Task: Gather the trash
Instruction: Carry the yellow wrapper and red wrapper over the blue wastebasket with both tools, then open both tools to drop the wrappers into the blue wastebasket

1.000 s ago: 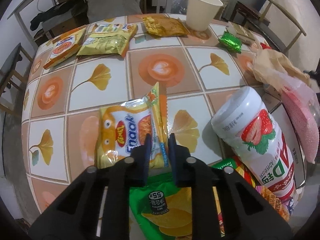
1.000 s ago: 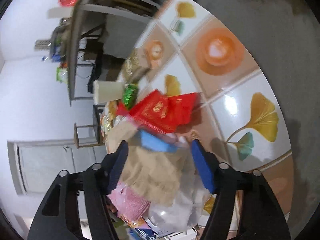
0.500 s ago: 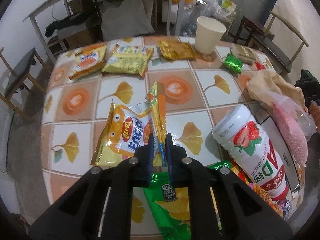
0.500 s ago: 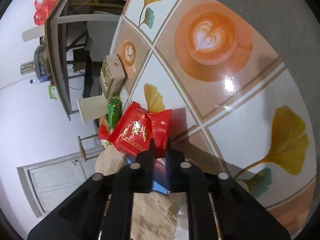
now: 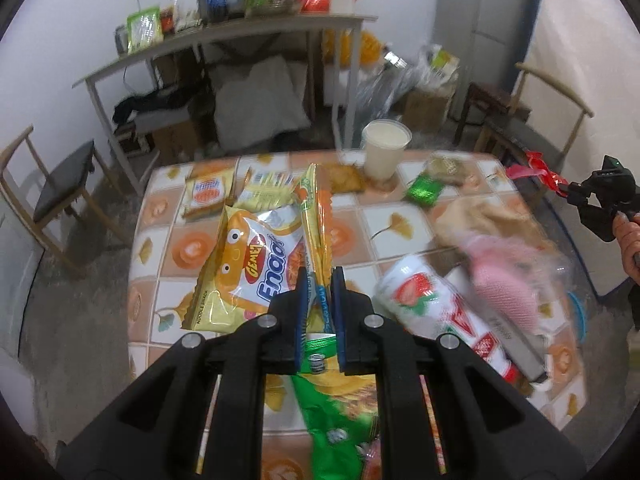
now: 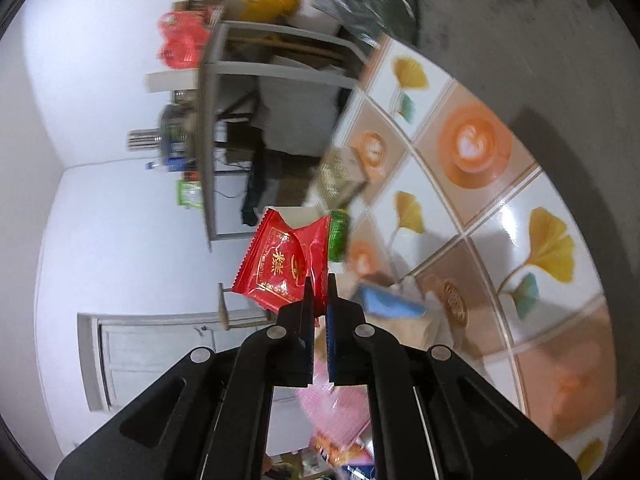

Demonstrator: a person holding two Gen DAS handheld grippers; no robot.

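Gripping one noodle packet, one red wrapper

The left gripper points steeply down toward the worktop, its jaws nearly together and clamped on the edge seam of a yellow noodle snack packet, which hangs lifted off the surface. The right gripper is rolled onto its side and tips only slightly downward, jaws closed tight on a corner of a red wrapper held in the air beyond the worktop's right edge. In the left wrist view, a hand grips the right gripper's handle.
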